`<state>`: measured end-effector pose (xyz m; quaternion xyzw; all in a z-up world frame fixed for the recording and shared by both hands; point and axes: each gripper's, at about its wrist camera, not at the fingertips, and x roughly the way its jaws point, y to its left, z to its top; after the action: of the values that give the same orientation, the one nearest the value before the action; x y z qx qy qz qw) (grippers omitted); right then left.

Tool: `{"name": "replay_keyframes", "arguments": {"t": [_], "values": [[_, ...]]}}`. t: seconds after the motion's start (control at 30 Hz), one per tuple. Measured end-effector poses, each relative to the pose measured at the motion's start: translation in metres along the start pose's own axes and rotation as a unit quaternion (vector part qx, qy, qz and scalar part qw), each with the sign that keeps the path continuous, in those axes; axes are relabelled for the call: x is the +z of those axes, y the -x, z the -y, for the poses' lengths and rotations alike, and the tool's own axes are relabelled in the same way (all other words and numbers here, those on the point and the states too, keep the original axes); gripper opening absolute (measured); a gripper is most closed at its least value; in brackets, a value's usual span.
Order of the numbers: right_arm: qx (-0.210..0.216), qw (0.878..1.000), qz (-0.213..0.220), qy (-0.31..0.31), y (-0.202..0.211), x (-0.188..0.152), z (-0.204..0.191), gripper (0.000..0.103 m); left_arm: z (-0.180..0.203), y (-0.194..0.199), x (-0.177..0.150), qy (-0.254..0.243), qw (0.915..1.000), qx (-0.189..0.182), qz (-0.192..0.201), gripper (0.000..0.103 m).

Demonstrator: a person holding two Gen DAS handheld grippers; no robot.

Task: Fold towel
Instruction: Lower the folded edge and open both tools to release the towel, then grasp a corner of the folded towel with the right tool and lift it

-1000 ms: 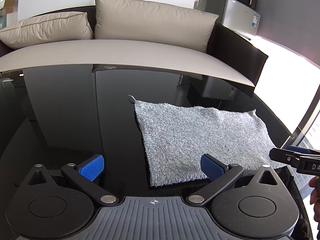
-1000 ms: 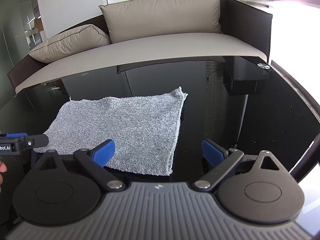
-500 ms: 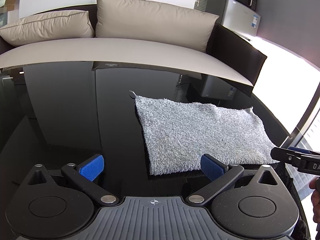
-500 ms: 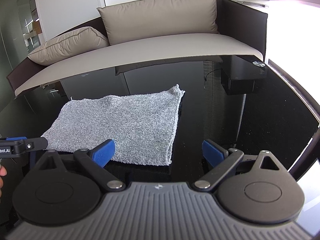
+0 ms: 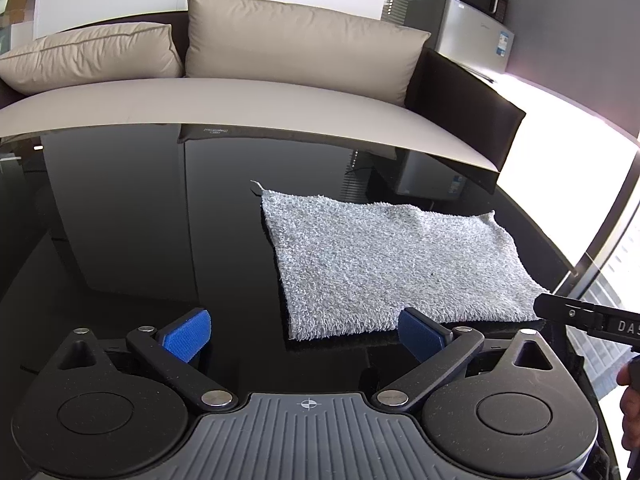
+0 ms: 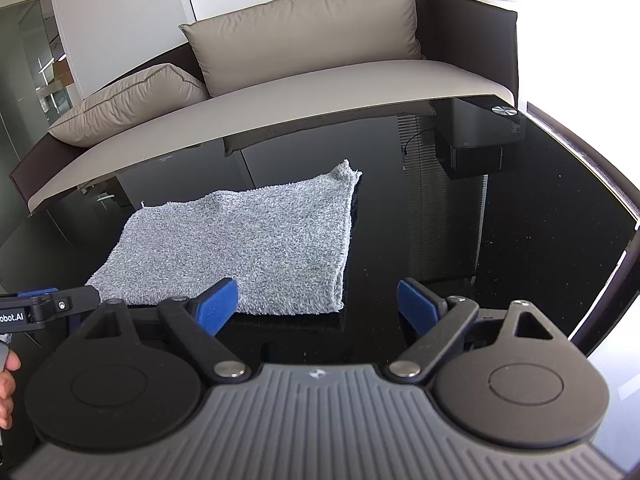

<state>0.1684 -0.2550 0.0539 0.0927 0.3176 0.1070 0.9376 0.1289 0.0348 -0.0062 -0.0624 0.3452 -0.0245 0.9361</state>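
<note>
Left wrist view: the grey terry towel [image 5: 396, 264] lies flat on the glossy black desk [image 5: 120, 220], right of centre. The left gripper [image 5: 306, 334] is released, its blue pads spread wide, with the right pad just short of the towel's near edge and nothing between them. The other tool's black tip [image 5: 560, 310] shows at the towel's near-right corner. Likely both are lined up along the near edge for a corner pick.

Right wrist view: the right gripper [image 6: 318, 302] is also released and empty, its left pad overlapping the towel's [image 6: 240, 244] near edge in the picture; whether they touch cannot be told. Only this view shows the doubled layers along the towel's right edge, suggesting one fold is done, and the raised far-right corner. The beige cushioned sofa [image 6: 304, 40] stands behind.
</note>
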Motion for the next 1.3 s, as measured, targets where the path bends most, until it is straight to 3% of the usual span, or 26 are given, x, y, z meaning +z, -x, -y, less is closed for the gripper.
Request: {"name": "replay_keyframes", "arguments": {"t": [0.43,0.53,0.6,0.9,1.3], "values": [[-0.029,1.000,-0.001,0.003,0.003,-0.003,-0.008,0.057,0.002,-0.002,-0.001,-0.002,1.0000,0.000,-0.004,0.098],[-0.038,0.999,-0.001,0.005,0.002,-0.004,-0.010,0.047,0.002,-0.002,-0.002,-0.003,1.0000,0.001,-0.005,0.098],[-0.041,0.999,-0.002,0.008,0.001,-0.004,-0.012,0.035,0.003,-0.002,-0.002,-0.004,1.0000,0.001,-0.006,0.098],[-0.048,0.999,-0.006,-0.019,0.001,-0.003,-0.007,0.007,0.005,-0.003,-0.004,-0.007,0.9999,0.002,-0.008,0.098],[-0.057,0.997,-0.007,-0.051,0.012,-0.002,-0.003,0.005,0.003,-0.003,-0.003,-0.010,0.9999,-0.002,-0.009,0.098]]}}
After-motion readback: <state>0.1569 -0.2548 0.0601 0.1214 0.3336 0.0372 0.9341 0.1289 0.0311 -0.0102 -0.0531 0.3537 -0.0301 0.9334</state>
